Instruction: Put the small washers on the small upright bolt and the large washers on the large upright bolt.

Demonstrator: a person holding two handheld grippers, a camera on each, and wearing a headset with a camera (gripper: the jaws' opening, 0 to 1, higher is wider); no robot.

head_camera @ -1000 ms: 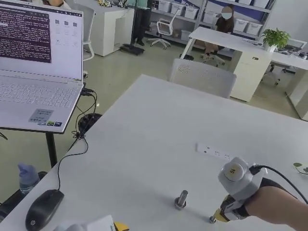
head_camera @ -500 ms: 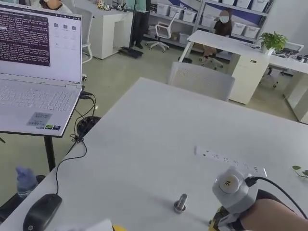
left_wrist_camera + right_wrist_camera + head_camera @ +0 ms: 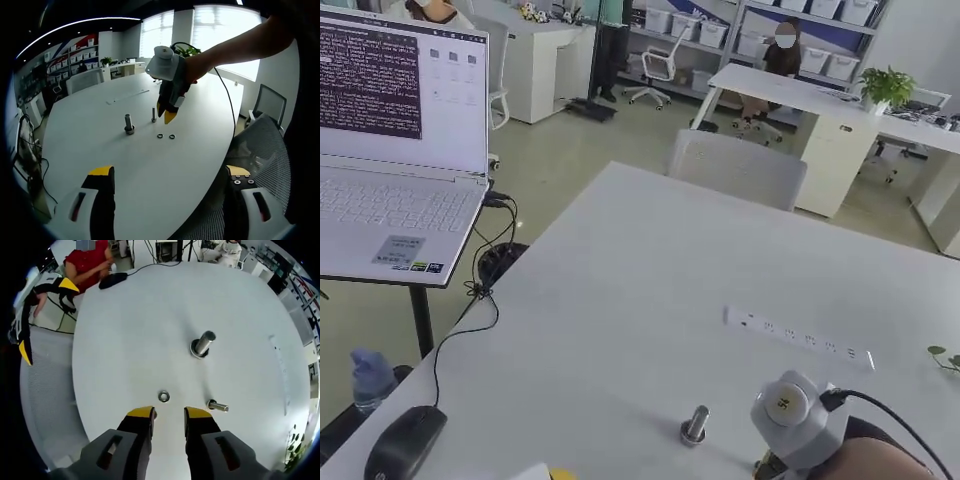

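**Operator:** Right side, status?

**Spotter:** Your right gripper (image 3: 170,414) hangs low over the table (image 3: 125,330). Its jaws are parted by a narrow gap with nothing between them. One washer (image 3: 163,396) lies flat just ahead of the tips, and a second washer (image 3: 172,135) lies just beside it. The small bolt (image 3: 217,406) stands to the right of the tips, the large bolt (image 3: 202,344) farther ahead. Both are upright.

**Operator:** Left side?

**Spotter:** Your left gripper (image 3: 167,172) waits back by the table edge, jaws wide apart and empty, well apart from the work.

**Operator:** How to take the washer?

**Spotter:** Judgement only. It is thin and flat on a smooth top, so it will likely skate.
- Centre the gap over it, bring both tips down to touch the table, then close across the rim.
- Lift it level.
- You can't sort small from large on these views, so try the hole against the bolt tip before you commit.
- Release only once the hole is over the shaft.

**Operator:** Anything in trays or holders?

**Spotter:** The washers lie loose on the table. The bolts are your holders.
- The large bolt shows a wider ring at its foot. It could be a washer or the bolt's own head; can't tell.
- The small bolt's shaft looks bare.
- Storage bins (image 3: 705,24) sit far across the room, contents too distant to read.
- A bottle (image 3: 365,375) sits low beside the table, fill level unclear.
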